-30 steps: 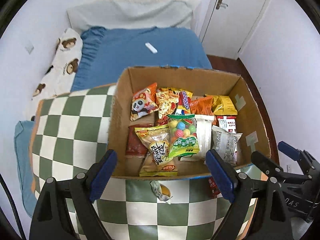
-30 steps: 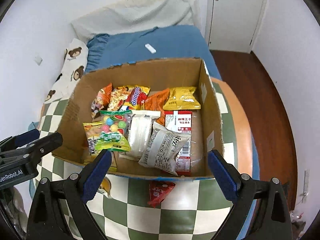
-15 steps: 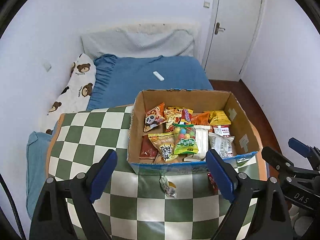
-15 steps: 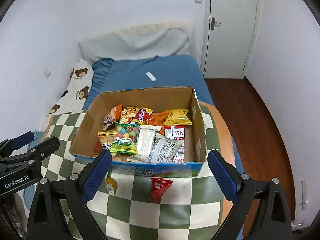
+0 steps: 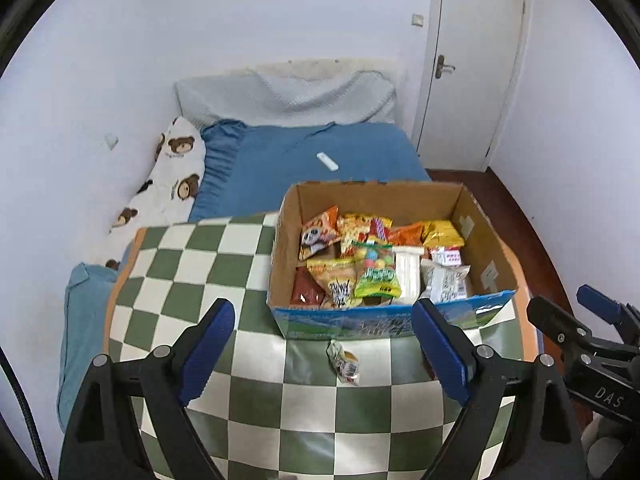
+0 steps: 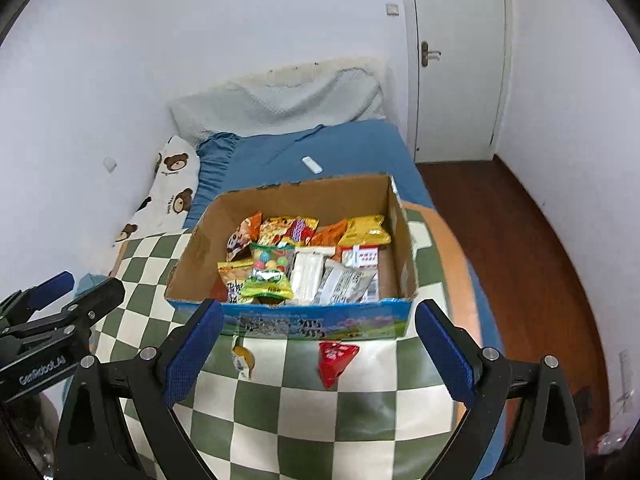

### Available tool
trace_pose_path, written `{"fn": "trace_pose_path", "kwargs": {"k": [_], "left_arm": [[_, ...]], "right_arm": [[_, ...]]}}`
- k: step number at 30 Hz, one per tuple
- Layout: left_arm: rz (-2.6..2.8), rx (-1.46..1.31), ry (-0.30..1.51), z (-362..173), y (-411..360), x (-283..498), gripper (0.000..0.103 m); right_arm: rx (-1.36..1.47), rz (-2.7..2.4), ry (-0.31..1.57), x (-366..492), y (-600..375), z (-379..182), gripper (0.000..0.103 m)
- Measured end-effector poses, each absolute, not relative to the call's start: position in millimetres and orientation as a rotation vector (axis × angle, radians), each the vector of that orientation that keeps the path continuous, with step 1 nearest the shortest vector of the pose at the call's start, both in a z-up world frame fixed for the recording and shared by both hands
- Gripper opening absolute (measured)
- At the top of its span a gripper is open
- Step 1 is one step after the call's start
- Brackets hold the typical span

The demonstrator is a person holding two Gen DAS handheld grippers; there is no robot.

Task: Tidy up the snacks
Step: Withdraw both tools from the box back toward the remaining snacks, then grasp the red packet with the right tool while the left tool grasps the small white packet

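Note:
An open cardboard box (image 5: 288, 240) (image 6: 192, 248) stands on a green-and-white checked table and holds several snack packets (image 5: 376, 276) (image 6: 272, 276). Two packets lie on the table in front of the box: a small crumpled yellow-and-white one (image 5: 343, 362) (image 6: 242, 358) and a red triangular one (image 6: 334, 360). My left gripper (image 5: 324, 352) is open and empty, above and short of the small packet. My right gripper (image 6: 320, 356) is open and empty, above and short of both loose packets. Each gripper shows at the edge of the other's view.
The checked table (image 5: 192, 280) (image 6: 360, 420) has an orange rim. Behind it is a bed with a blue sheet (image 5: 320, 152), a bear-print pillow (image 5: 172, 176) and a white remote (image 5: 327, 161). A white door (image 6: 460, 60) and wooden floor (image 6: 520, 240) are at the right.
Both grippers have pulled back and up from the box, so it looks smaller and the room shows. Both stay open and empty. The packets have not moved.

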State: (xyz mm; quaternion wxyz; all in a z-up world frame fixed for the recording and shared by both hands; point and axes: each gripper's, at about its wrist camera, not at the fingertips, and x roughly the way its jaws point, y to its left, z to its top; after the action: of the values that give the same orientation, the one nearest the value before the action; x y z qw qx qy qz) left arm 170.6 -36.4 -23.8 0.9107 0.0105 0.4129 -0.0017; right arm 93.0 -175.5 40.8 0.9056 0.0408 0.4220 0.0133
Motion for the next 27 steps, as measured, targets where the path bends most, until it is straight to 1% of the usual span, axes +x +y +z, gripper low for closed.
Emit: {"fn": "trace_pose_path", "kwargs": {"k": [1, 2, 3, 4, 12, 15, 18, 19, 20, 21, 22, 23, 25, 26, 27], "left_arm": [[0.005, 0.019, 0.87, -31.4, -35.5, 173.1, 0.091], [0.008, 0.015, 0.89, -39.0, -34.3, 175.3, 0.091], [0.009, 0.01, 0.912, -48.2, -33.5, 178.0, 0.091], [0.013, 0.011, 0.943, -59.8, -32.6, 181.3, 0.091], [-0.02, 0.011, 1.217, -157.9, -36.5, 211.1, 0.09], [-0.043, -0.054, 1.328, -194.7, -38.7, 227.2, 0.09], [-0.053, -0.121, 1.382, -219.4, -39.6, 241.6, 0.09], [-0.055, -0.136, 1.384, -224.3, -39.6, 245.5, 0.088], [-0.054, -0.143, 1.382, -227.7, -39.5, 248.5, 0.075], [-0.053, -0.141, 1.385, -231.7, -40.3, 251.4, 0.066], [-0.061, -0.141, 1.406, -237.4, -41.6, 253.9, 0.047], [-0.067, -0.144, 1.425, -242.7, -42.3, 255.2, 0.038], [-0.065, -0.126, 1.433, -248.5, -44.1, 253.6, 0.034], [-0.069, -0.118, 1.429, -249.1, -45.4, 251.0, 0.034], [-0.069, -0.113, 1.429, -248.7, -45.7, 247.5, 0.034]], "right_arm": [[0.089, 0.029, 0.878, 93.4, -176.7, 34.6, 0.091], [0.091, 0.032, 0.887, 94.6, -178.0, 27.0, 0.078], [0.091, 0.033, 0.918, 99.2, -179.5, 13.5, 0.071], [0.099, 0.035, 0.949, 102.8, -181.7, 2.9, 0.067], [0.229, 0.02, 1.167, 137.4, -204.0, -103.8, 0.068], [0.294, 0.013, 1.246, 152.5, -207.4, -142.0, 0.068], [0.323, -0.003, 1.295, 162.5, -207.3, -167.3, 0.068], [0.325, -0.002, 1.3, 164.5, -206.9, -171.8, 0.067], [0.325, -0.003, 1.306, 166.7, -206.4, -176.5, 0.066], [0.322, 0.0, 1.308, 168.4, -204.8, -179.8, 0.062], [0.31, -0.001, 1.307, 169.6, -202.9, -181.4, 0.051], [0.293, -0.006, 1.31, 170.4, -200.6, -182.8, 0.046], [0.29, 0.003, 1.314, 170.5, -197.6, -186.2, 0.041], [0.274, 0.005, 1.314, 170.5, -193.6, -184.9, 0.038], [0.259, 0.011, 1.312, 168.9, -192.5, -184.0, 0.037]]}}
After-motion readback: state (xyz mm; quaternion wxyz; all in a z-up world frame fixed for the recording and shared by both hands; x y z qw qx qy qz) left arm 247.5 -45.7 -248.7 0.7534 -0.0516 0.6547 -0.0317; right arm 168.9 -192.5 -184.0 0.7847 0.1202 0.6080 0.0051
